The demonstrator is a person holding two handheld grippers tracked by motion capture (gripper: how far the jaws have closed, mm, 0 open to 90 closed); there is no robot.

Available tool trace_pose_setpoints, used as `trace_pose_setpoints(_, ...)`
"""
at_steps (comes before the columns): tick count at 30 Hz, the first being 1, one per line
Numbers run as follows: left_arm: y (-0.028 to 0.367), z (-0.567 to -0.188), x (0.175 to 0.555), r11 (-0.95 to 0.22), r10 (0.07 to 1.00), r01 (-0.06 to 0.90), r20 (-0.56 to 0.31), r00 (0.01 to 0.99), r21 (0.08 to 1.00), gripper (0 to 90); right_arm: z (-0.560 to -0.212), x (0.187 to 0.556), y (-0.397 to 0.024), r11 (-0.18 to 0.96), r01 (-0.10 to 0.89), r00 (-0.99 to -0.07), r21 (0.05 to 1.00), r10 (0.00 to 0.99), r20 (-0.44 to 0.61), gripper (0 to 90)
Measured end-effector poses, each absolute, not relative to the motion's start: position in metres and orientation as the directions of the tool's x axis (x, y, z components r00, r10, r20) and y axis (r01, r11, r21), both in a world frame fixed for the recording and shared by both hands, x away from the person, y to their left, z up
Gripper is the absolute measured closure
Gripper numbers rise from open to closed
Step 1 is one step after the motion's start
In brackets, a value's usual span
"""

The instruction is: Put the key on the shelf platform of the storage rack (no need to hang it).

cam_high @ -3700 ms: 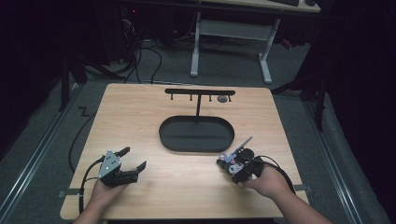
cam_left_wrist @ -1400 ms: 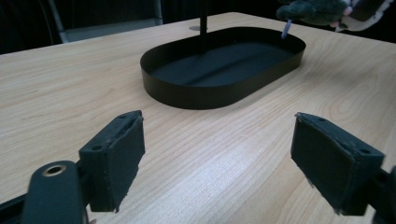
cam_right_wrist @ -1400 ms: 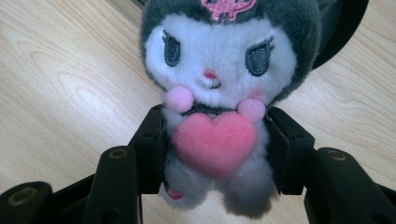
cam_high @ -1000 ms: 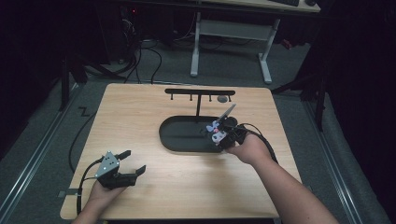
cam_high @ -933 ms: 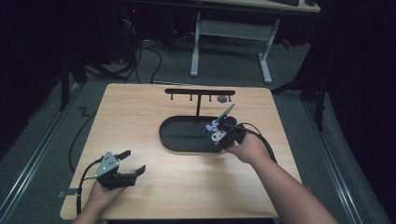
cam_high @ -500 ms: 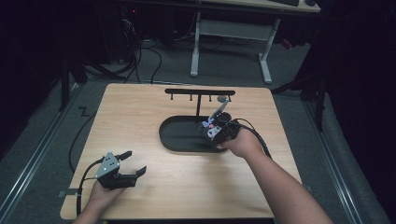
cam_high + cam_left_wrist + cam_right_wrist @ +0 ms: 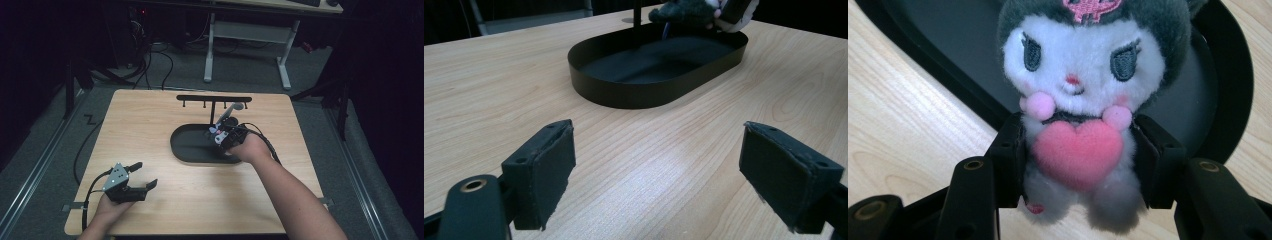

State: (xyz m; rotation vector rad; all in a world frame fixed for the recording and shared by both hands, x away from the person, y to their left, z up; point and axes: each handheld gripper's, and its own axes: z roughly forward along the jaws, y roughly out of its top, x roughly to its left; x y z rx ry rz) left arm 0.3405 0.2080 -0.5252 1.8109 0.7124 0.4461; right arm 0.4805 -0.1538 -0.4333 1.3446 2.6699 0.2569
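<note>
Two grippers, right gripper (image 7: 1078,150) clamped on a plush toy (image 7: 1080,95) held upright, face toward its camera, over the black oval tray (image 7: 192,150), left gripper (image 7: 656,175) spread wide above the table (image 7: 150,125).

I worked in what looked like a dim lab: a wooden surface (image 7: 165,120) on grey carpet (image 7: 250,75), loose cables (image 7: 150,60) behind it, and a white-legged desk (image 7: 250,35) beyond.

left gripper (image 7: 141,176): black body, grey three-cornered plate, black cable | right gripper (image 7: 1075,150): black, brass-ringed screw holes | fingers (image 7: 541,172): black padded | forearms bare
</note>
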Motion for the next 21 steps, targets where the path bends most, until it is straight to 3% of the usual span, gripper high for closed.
trace_pose_setpoints(9,0.208,-0.525,0.34,-0.236,0.654,0.247,-0.034,0.755,0.94,16.4,-0.436,0.494,-0.142,0.596,0.769,-0.603,0.229,0.796,-0.051,47.7)
trace_pose_setpoints(21,0.207,-0.525,0.34,-0.238,0.648,0.247,-0.035,0.761,0.939,16.7,-0.454,0.502,-0.15,0.606,0.776,-0.602,0.175,0.794,-0.08,47.7)
